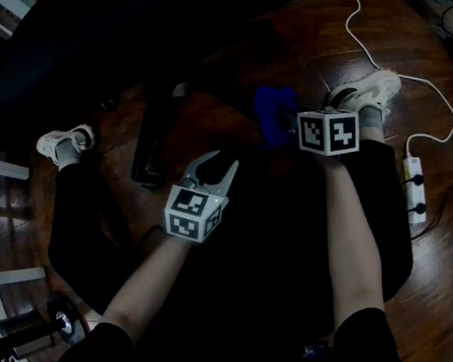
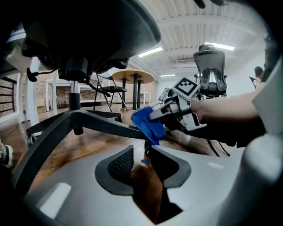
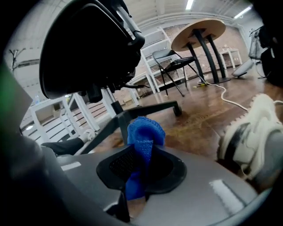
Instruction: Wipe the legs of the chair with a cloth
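Since the right gripper (image 3: 141,161) has its jaws clamped on a bunched blue cloth (image 3: 142,132), a wad of fabric stands proud of the tips. That gives a soft pad to rub with instead of bare jaws. In the left gripper view the cloth (image 2: 148,124) lies on top of a dark leg (image 2: 104,121) of the chair base, near its outer end, so the wipe looks under way on this leg. Whether it presses firmly I cannot tell. This gripper comes in low and slanted, likely because the seat (image 2: 88,35) overhangs the base and leaves room only from the side.

The left gripper (image 2: 141,155) holds nothing: its jaws stand partly apart, with only the wood floor (image 2: 84,143) showing between them. It hangs near the right one, aimed at the same leg, probably kept free to steady the chair if it rolls. A shoe (image 3: 247,132) rests on the floor close beside the right gripper.
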A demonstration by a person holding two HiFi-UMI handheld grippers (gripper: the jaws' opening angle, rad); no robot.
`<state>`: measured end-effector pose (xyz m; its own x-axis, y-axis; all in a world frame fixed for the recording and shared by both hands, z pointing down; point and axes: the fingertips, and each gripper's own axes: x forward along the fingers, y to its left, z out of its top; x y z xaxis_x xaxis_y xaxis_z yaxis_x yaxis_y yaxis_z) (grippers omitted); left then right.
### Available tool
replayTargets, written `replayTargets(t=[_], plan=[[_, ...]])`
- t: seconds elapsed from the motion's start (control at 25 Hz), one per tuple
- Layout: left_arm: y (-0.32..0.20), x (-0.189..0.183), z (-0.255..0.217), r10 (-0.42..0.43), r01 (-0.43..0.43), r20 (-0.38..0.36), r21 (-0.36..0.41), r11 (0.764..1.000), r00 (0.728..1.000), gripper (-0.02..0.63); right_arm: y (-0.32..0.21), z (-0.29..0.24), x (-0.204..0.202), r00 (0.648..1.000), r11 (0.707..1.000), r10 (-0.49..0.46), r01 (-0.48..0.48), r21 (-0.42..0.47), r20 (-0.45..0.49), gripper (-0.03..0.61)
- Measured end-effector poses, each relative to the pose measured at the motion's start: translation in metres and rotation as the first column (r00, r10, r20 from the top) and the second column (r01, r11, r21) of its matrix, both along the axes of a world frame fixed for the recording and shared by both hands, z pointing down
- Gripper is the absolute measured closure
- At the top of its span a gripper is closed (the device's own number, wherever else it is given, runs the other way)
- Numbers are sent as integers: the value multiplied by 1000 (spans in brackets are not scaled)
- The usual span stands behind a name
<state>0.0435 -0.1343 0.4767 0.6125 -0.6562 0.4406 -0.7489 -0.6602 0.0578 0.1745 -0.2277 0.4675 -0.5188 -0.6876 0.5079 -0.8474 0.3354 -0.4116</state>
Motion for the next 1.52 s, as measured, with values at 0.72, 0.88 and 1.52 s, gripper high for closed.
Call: replayTargets(t=[0.72,0.88,1.52], plan=[[-17,10,7,31,-28,160,-22,999,987,489,-117,8,-122,881,894,-445,447,27,161,497],[-16,20,8,51,-50,145,-15,999,988,489,-99,11,-102,853,891,-419,452,-39,312,499],[-7,57,11,75,-74,57,-18,997,996,489,-21,42,-21,902,882,-268,372,-290,339,499]])
